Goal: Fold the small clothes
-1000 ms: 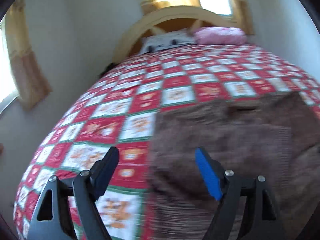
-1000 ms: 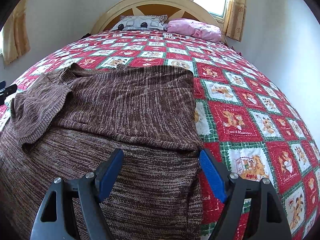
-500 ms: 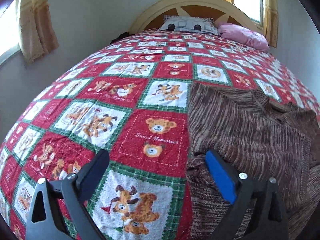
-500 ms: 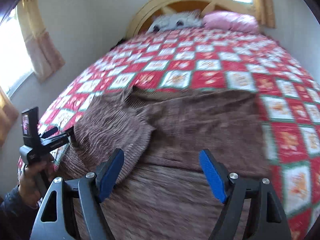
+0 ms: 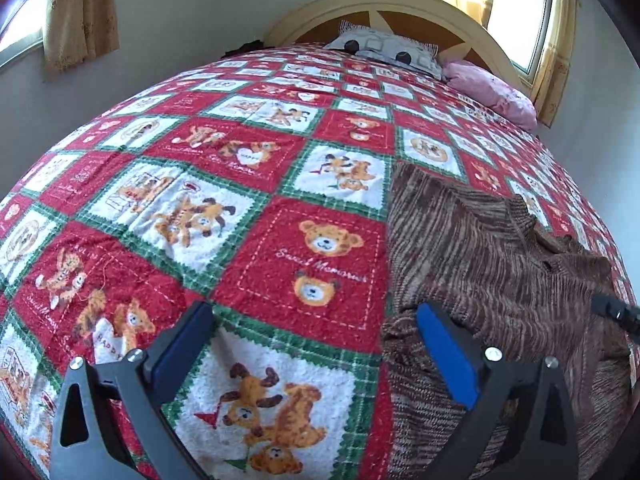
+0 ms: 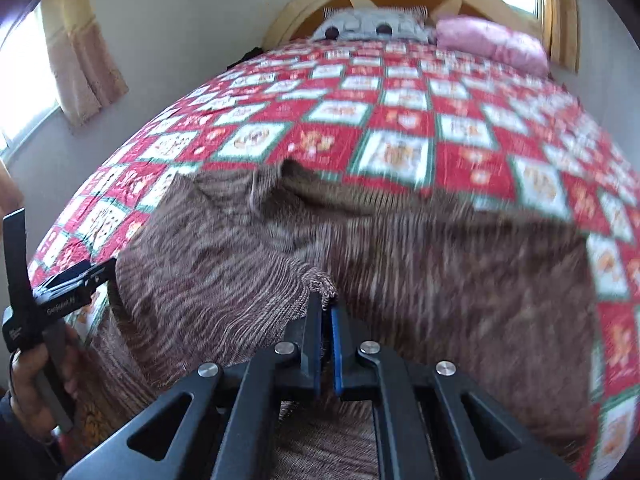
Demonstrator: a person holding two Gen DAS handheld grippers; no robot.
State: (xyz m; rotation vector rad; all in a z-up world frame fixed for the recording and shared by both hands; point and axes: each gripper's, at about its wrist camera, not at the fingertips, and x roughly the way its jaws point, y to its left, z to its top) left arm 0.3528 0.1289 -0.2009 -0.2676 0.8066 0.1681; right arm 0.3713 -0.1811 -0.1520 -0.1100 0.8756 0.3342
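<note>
Right gripper (image 6: 326, 312), wide a moment ago, now pinches the sleeve cuff (image 6: 320, 280) of the brown sweater (image 6: 440, 280) lying mid-quilt (image 5: 240, 200); left gripper (image 5: 316, 344) gapes beside its edge, fold begun

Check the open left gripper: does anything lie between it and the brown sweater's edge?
Nothing visible does. The left gripper hangs open over bare quilt, its right finger already over the brown sweater. The right gripper pinches the sleeve cuff.

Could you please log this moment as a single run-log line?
right hand-held gripper: shut on sweater sleeve cuff | left hand-held gripper: open, at brown sweater edge | surface: quilt
</note>
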